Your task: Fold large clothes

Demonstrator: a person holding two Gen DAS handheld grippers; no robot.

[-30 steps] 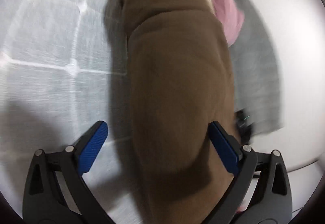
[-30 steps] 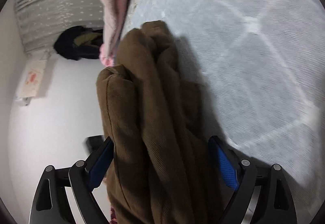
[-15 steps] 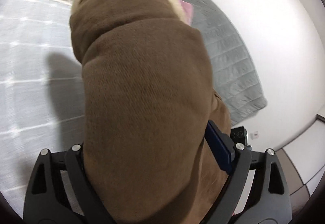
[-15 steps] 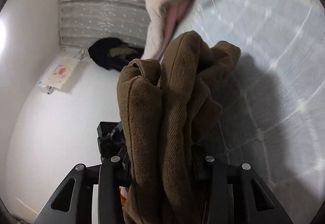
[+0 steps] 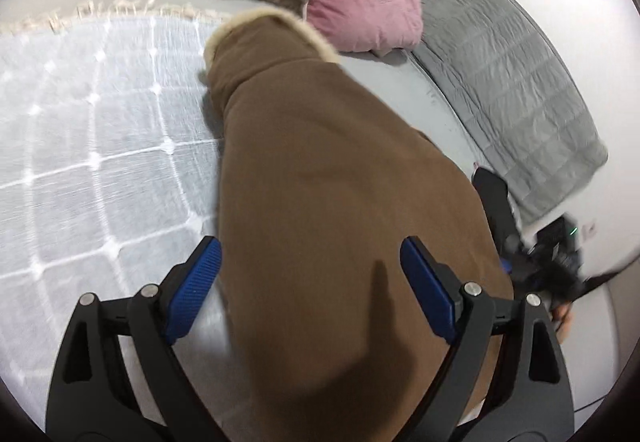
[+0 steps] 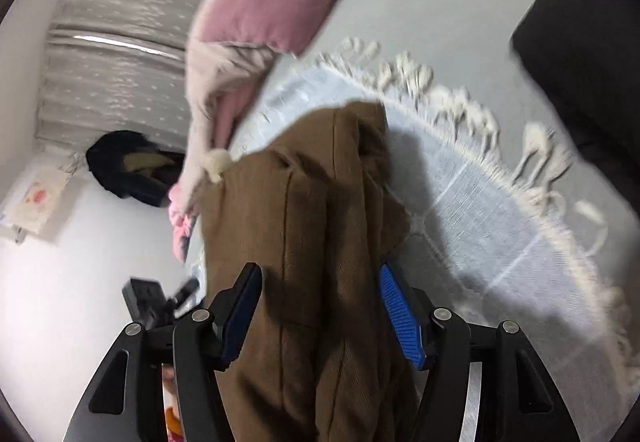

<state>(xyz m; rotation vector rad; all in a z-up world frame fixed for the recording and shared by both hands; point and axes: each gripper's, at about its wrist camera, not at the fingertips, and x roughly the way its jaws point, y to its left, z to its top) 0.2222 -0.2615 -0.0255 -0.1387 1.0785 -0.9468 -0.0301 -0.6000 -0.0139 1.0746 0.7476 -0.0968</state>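
Brown fleece-lined garment hangs bunched over the fringed rug, draped between both tools. Left tool: jaws wide, pads clear of cloth. Right tool: jaws opening, folds between them. Judged step: laying down; next, spread flat.

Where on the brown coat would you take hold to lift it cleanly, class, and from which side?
Grip the brown coat at its fur-trimmed collar, coming from the rug side. That edge is a firm, thick rim lying exposed there, while the body is a soft bunched mound.
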